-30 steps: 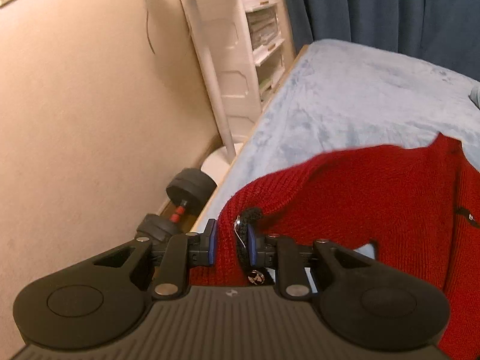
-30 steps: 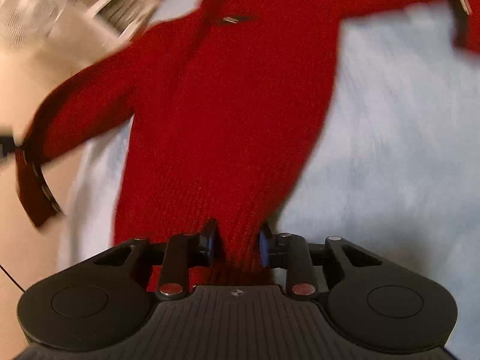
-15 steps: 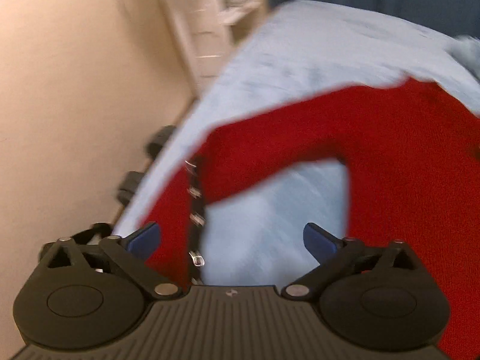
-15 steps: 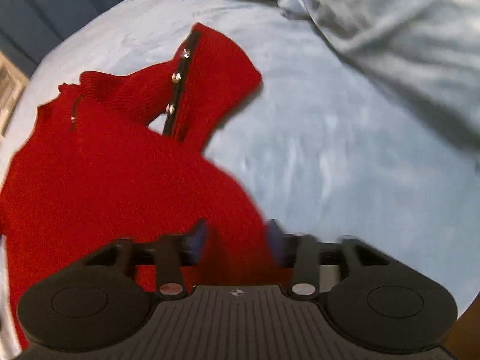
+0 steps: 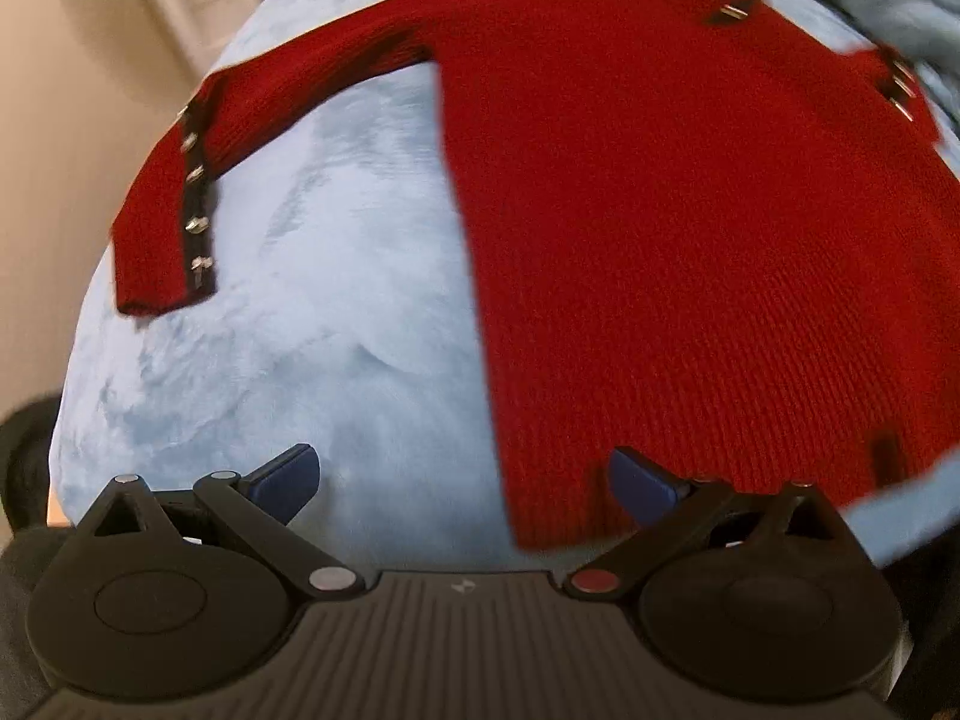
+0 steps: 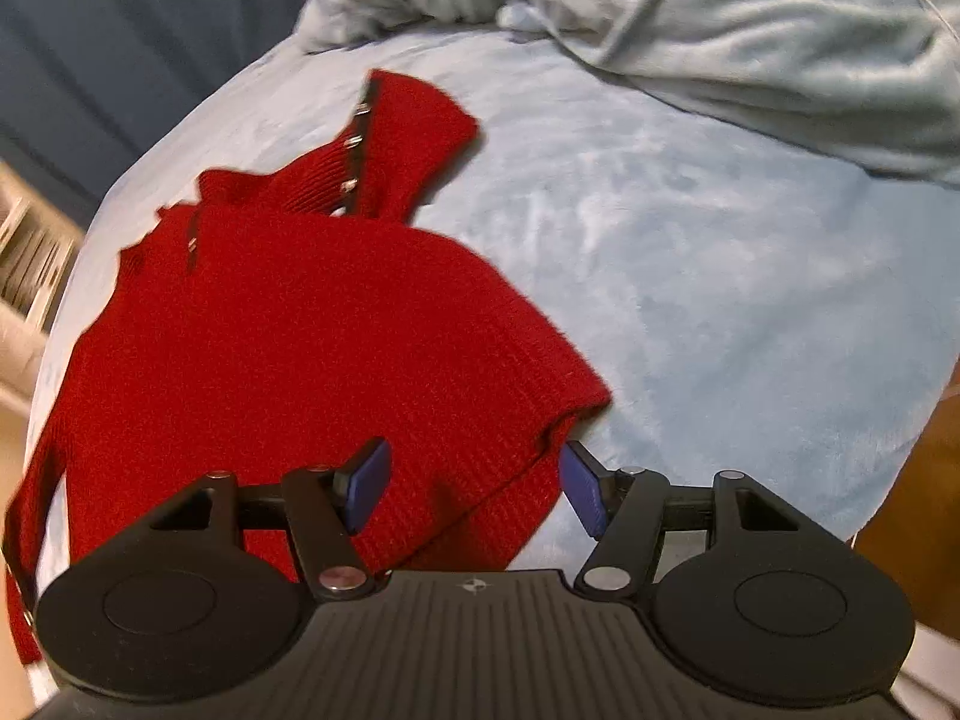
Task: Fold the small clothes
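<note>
A red knit sweater (image 5: 660,210) lies spread flat on a light blue bed cover (image 5: 312,324). Its left sleeve (image 5: 192,180), with a dark strip of metal snaps at the cuff, stretches out to the left. My left gripper (image 5: 465,480) is open and empty above the hem's left corner. In the right wrist view the sweater (image 6: 288,348) has its right sleeve (image 6: 396,144) bent over near the shoulder. My right gripper (image 6: 474,489) is open, its fingers either side of the hem's right corner, which lies slack on the cover.
A crumpled pale blue blanket (image 6: 720,18) is piled at the far end of the bed. A dark blue curtain (image 6: 120,42) hangs behind. The bed's left edge (image 5: 90,360) drops to a beige floor. A white shelf (image 6: 30,252) stands at the far left.
Both grippers have let go of the sweater: the left opened off the sleeve cuff and swung toward the hem, the right opened off the hem. The sweater now lies flat on the bed.
</note>
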Available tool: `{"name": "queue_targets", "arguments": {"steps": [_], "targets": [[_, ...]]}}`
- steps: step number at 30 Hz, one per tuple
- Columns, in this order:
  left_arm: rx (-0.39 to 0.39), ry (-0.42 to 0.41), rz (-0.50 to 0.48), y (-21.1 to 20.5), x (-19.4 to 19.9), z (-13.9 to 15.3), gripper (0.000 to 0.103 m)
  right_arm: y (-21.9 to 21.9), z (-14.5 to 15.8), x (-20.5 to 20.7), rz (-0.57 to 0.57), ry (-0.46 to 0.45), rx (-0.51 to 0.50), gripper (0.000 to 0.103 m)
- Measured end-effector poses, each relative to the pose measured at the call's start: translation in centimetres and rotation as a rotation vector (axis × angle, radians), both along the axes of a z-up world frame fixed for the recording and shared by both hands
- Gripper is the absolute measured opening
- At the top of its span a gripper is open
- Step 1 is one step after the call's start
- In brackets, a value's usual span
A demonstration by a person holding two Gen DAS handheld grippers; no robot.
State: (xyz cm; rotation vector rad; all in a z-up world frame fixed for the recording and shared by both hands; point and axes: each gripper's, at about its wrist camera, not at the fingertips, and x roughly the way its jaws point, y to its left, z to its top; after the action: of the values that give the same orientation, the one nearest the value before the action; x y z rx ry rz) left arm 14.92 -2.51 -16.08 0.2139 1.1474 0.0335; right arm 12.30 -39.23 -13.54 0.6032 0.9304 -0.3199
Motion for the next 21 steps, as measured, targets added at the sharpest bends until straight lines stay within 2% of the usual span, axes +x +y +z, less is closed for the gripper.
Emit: {"name": "queue_targets", "arguments": {"steps": [5,7,10,13,15,17,21], "targets": [[0.008,0.029,-0.174,-2.1,-2.3,-0.8,0.103,1.5,-0.6,-0.4,0.031,-0.006,-0.017,0.065],[0.007,0.042,-0.202,-3.2,-2.7,-1.5,0.103,1.2,-1.1,-0.3,0.016,0.001,0.011,0.065],[0.019,0.032,-0.248,-5.0,-2.5,-2.4,0.103,0.1,-1.6,-0.6,-0.053,0.012,0.06,0.065],[-0.039,0.001,-0.319,-7.2,-2.3,-2.1,0.103,-0.5,-1.9,-1.1,-0.089,-0.004,0.104,0.065],[-0.048,-0.037,-0.382,-9.0,-2.1,-1.9,0.103,-0.6,-1.9,-1.1,-0.091,-0.01,0.112,0.065],[-0.022,-0.063,-0.431,-10.9,-1.9,-2.3,0.103,-0.5,-2.0,-1.0,-0.083,-0.005,0.111,0.065],[0.028,-0.03,-0.432,-12.6,-0.6,-4.5,0.103,-0.5,-2.1,-0.8,-0.073,0.005,0.112,0.065]]}}
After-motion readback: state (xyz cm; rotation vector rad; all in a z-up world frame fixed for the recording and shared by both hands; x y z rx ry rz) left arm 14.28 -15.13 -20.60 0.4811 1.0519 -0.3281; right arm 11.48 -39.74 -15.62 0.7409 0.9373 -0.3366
